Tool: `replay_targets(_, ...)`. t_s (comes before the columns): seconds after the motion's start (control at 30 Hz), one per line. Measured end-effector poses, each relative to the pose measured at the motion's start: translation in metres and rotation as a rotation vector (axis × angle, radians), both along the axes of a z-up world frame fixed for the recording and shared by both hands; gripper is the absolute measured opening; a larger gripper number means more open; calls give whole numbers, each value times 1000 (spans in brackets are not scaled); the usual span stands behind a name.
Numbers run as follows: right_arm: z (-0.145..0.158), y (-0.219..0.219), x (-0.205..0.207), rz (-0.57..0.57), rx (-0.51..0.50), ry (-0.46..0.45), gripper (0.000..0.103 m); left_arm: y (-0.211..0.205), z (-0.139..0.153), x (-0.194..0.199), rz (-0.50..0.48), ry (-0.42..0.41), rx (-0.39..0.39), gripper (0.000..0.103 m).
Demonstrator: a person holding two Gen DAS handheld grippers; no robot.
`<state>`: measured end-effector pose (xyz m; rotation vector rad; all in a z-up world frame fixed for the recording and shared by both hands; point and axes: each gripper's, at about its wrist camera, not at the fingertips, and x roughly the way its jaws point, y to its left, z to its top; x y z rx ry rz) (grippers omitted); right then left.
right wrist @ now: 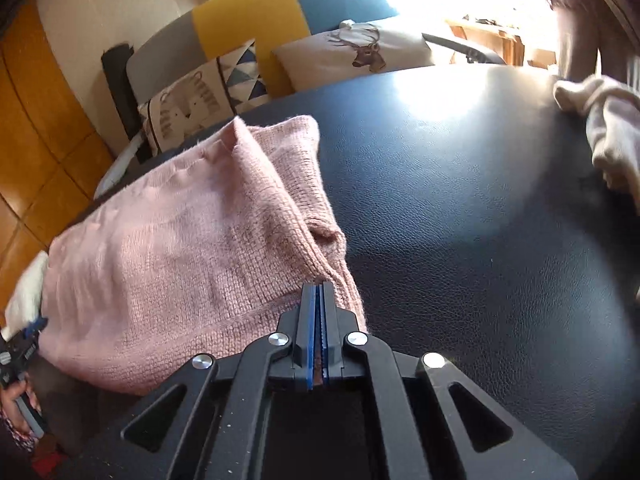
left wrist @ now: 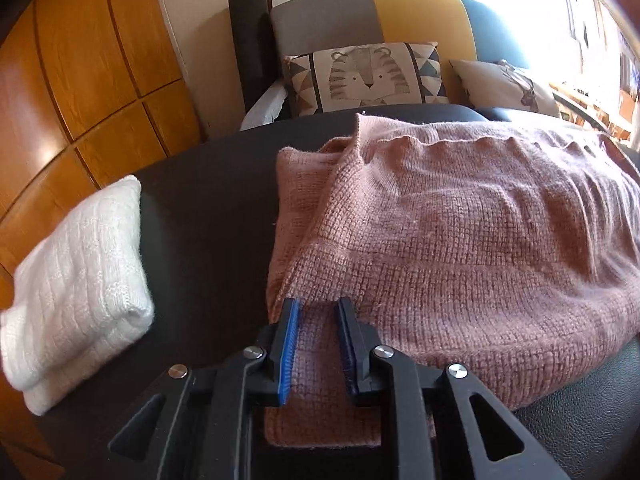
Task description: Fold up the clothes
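Left wrist view, sweater: the pink knit sweater (left wrist: 460, 232) lies partly folded on the black leather surface (left wrist: 208, 216), its near hem edge running under the camera.
Left wrist view, grip: the left hand-held gripper (left wrist: 318, 308) has its jaws a little apart with the near-left edge of the sweater between them; whether the pads are really pressing on the knit I cannot tell.
Left wrist view, neighbours: a folded white knit garment (left wrist: 80, 276) sits to the left, apart from the pink one; a tiger cushion (left wrist: 368, 76) rests on the chair beyond.
Right wrist view, grip: the right hand-held gripper (right wrist: 318, 292) is pinched together on the near-right corner of the sweater (right wrist: 180, 248), a sliver of pink knit showing between the blue pads.
Right wrist view, surroundings: bare surface (right wrist: 480, 200) to the right, a crumpled pale garment (right wrist: 608, 132) at the far right edge, a deer cushion (right wrist: 360, 48) behind.
Step, judged: both near corners are being taken up for the next fold away from the person.
Doing it well: make sure the left side truly bites all layers first, lift both corners level and together, and keep the edge taut so the loose knit does not sag or drag the layers beneath.
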<state>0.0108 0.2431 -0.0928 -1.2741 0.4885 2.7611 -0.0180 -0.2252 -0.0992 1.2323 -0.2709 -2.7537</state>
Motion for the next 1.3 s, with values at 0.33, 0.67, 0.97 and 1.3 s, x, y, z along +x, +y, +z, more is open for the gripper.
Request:
replay_targets(0.33,24,-52,-92,219,100,20,10,17,27,-56,-35,50,57,20)
replay_targets(0.67,-8,-5,-110,22,69,3,3,-18,6,-78,27,2,114,45)
replay_targets(0.97,25,-34,-91,70,-6,84,8,-34,15,-74,54,45,258,48)
replay_targets(1.3,30,-169,-113,510,139,40,8,0,24,-72,-55,96,208,48)
